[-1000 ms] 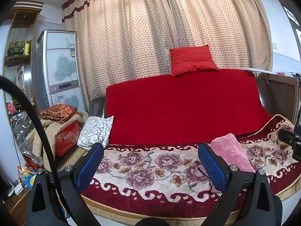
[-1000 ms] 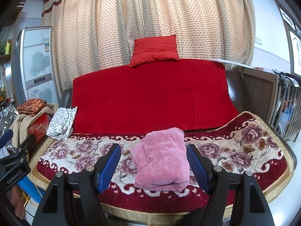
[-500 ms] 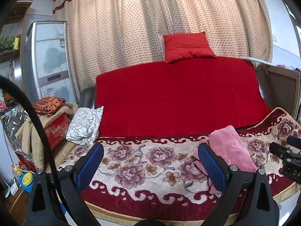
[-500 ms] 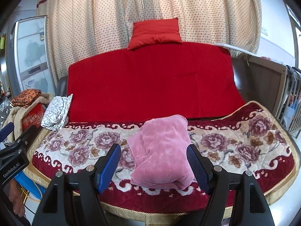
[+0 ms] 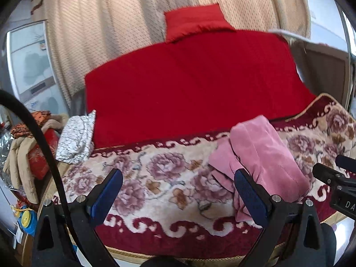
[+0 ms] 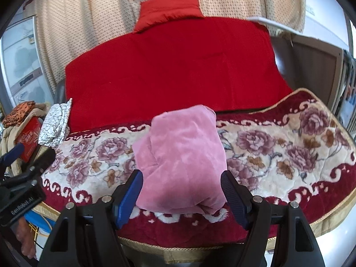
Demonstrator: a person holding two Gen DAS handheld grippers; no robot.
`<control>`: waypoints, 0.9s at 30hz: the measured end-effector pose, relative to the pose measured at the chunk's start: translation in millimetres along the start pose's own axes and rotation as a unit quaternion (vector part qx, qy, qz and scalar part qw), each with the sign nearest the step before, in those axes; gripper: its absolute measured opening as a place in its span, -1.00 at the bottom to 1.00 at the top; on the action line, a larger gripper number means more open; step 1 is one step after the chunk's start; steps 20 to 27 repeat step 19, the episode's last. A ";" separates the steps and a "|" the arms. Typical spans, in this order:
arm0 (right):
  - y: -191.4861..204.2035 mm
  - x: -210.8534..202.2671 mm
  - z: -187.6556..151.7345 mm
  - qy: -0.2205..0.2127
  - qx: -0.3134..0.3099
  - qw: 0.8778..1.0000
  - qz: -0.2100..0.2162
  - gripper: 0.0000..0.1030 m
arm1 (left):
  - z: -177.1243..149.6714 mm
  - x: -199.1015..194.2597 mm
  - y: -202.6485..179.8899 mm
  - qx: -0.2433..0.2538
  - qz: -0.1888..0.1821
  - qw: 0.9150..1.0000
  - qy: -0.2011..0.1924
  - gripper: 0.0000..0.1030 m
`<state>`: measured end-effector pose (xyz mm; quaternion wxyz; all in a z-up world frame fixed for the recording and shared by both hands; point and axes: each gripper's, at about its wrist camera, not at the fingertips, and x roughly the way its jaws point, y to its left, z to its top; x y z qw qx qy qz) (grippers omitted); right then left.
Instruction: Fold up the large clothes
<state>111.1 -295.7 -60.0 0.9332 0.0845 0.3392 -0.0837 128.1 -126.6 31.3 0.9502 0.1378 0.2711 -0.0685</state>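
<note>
A pink fleece garment [image 6: 182, 162] lies bunched on the flowered blanket [image 6: 278, 155] over the sofa seat. My right gripper [image 6: 181, 189] is open, its blue-padded jaws standing on either side of the garment's near end, just short of it. In the left wrist view the garment [image 5: 264, 158] lies to the right. My left gripper [image 5: 178, 193] is open and empty above the blanket [image 5: 155, 178], its right jaw near the garment's left edge.
A red cover [image 6: 173, 71] drapes the sofa back, with a red cushion [image 6: 169, 6] on top. A white patterned cloth [image 5: 75, 135] lies at the sofa's left end. A pile of clothes and a red box [image 5: 37, 151] stand further left, by a fridge [image 5: 29, 66]. A wooden crib [image 6: 316, 71] stands right.
Both grippers have moved closer to the sofa and tilted downward. The pink garment now looms larger, and the right gripper's jaws have come up to its near end.
</note>
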 end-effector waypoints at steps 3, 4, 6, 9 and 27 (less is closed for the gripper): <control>-6.9 16.0 0.9 0.011 0.007 1.000 0.000 0.47 | 0.9 19.4 -12.6 0.006 -0.009 1.000 0.019 0.94; -9.2 21.8 1.4 0.015 0.009 1.000 0.000 0.47 | 1.3 24.0 -15.5 0.008 -0.010 1.000 0.023 0.94; -13.7 29.7 2.5 0.018 0.013 1.000 -0.001 0.47 | 1.9 35.2 -20.9 0.009 -0.011 0.999 0.031 0.94; -22.8 38.6 5.5 0.014 0.021 1.000 -0.007 0.47 | 2.6 48.4 -25.6 0.008 -0.013 0.999 0.041 0.94; -29.4 60.8 12.4 0.008 0.023 1.000 -0.009 0.47 | 5.5 79.5 -24.2 0.001 -0.033 0.999 0.038 0.94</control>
